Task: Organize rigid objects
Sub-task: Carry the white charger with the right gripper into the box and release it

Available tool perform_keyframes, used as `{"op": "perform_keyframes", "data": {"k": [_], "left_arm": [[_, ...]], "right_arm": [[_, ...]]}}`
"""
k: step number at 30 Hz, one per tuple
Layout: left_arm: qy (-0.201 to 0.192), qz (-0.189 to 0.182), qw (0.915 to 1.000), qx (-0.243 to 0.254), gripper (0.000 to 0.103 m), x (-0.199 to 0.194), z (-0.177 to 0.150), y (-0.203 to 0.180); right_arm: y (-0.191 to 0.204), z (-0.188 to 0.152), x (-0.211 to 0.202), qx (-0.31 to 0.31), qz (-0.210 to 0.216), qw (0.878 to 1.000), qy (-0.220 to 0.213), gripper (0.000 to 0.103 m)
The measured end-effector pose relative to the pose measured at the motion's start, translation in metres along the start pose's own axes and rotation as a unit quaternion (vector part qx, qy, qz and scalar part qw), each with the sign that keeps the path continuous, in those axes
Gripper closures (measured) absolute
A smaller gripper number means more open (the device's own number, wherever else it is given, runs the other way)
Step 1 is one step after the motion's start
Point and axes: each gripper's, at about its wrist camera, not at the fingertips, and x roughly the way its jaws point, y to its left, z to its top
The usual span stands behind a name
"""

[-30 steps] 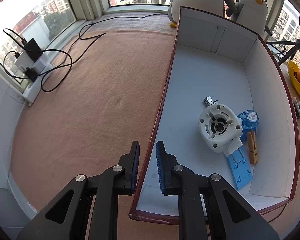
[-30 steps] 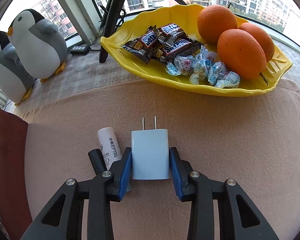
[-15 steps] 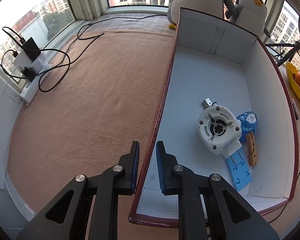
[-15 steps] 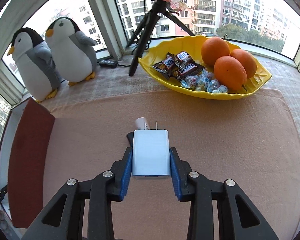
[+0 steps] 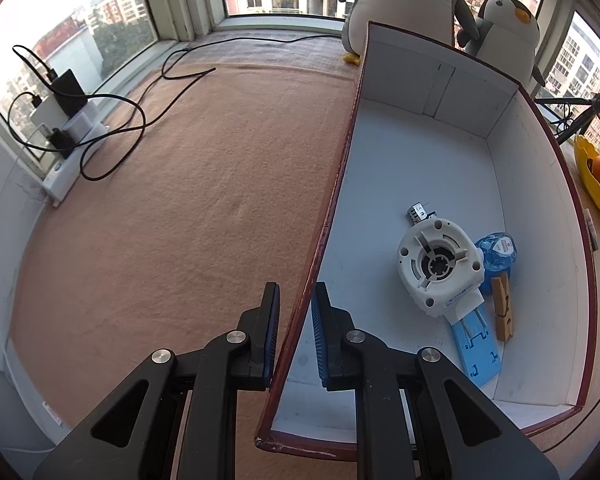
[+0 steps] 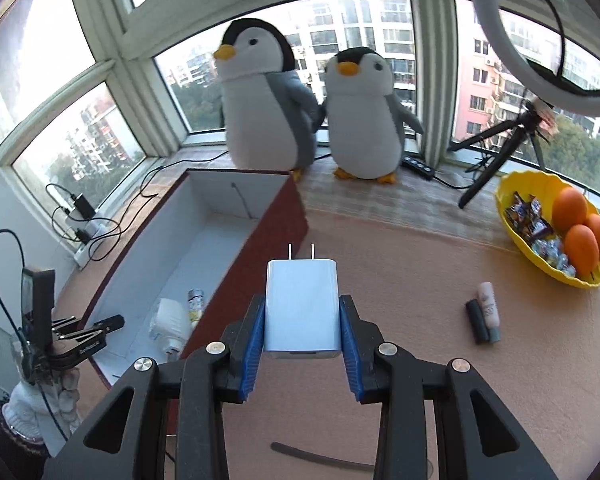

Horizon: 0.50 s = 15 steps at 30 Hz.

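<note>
My left gripper (image 5: 295, 320) is shut on the left wall of the red-and-white box (image 5: 340, 168), one pad outside and one inside. On the box floor lie a white round plastic part (image 5: 440, 268), a blue stand (image 5: 478, 348), a wooden clothespin (image 5: 502, 306), a blue round object (image 5: 498, 250) and a small metal piece (image 5: 418, 212). My right gripper (image 6: 302, 304) is shut on a white plug charger (image 6: 301, 312), prongs pointing forward, held in the air just right of the box (image 6: 268, 236).
A white tube (image 6: 488, 306) and a black stick (image 6: 476, 320) lie on the tan carpet at right. A yellow bowl (image 6: 512, 184) holds oranges and sweets. Two plush penguins (image 6: 268, 112) stand behind the box. A tripod (image 6: 496, 152) and cables (image 5: 112, 128) border the carpet.
My right gripper has risen and swung left with the charger, away from the yellow bowl, so the box now shows. The tube stayed on the carpet. My left gripper has not moved.
</note>
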Motion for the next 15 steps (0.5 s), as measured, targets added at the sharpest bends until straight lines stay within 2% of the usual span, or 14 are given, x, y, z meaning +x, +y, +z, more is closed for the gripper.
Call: {"op": "perform_keyframes", "data": {"k": [7,15], "left_arm": [[-0.002,0.001,1.0000,-0.002,0.092,0.000,0.000,0.002],[0.000,0.002,1.0000,0.007,0.092,0.000,0.002,0.000]], "right_arm": [[0.067,-0.007,0.019,-0.084,0.025,0.996,0.023,0.071],[0.110,-0.020,0.038,-0.142,0.036,0.988,0.046,0.071]]}}
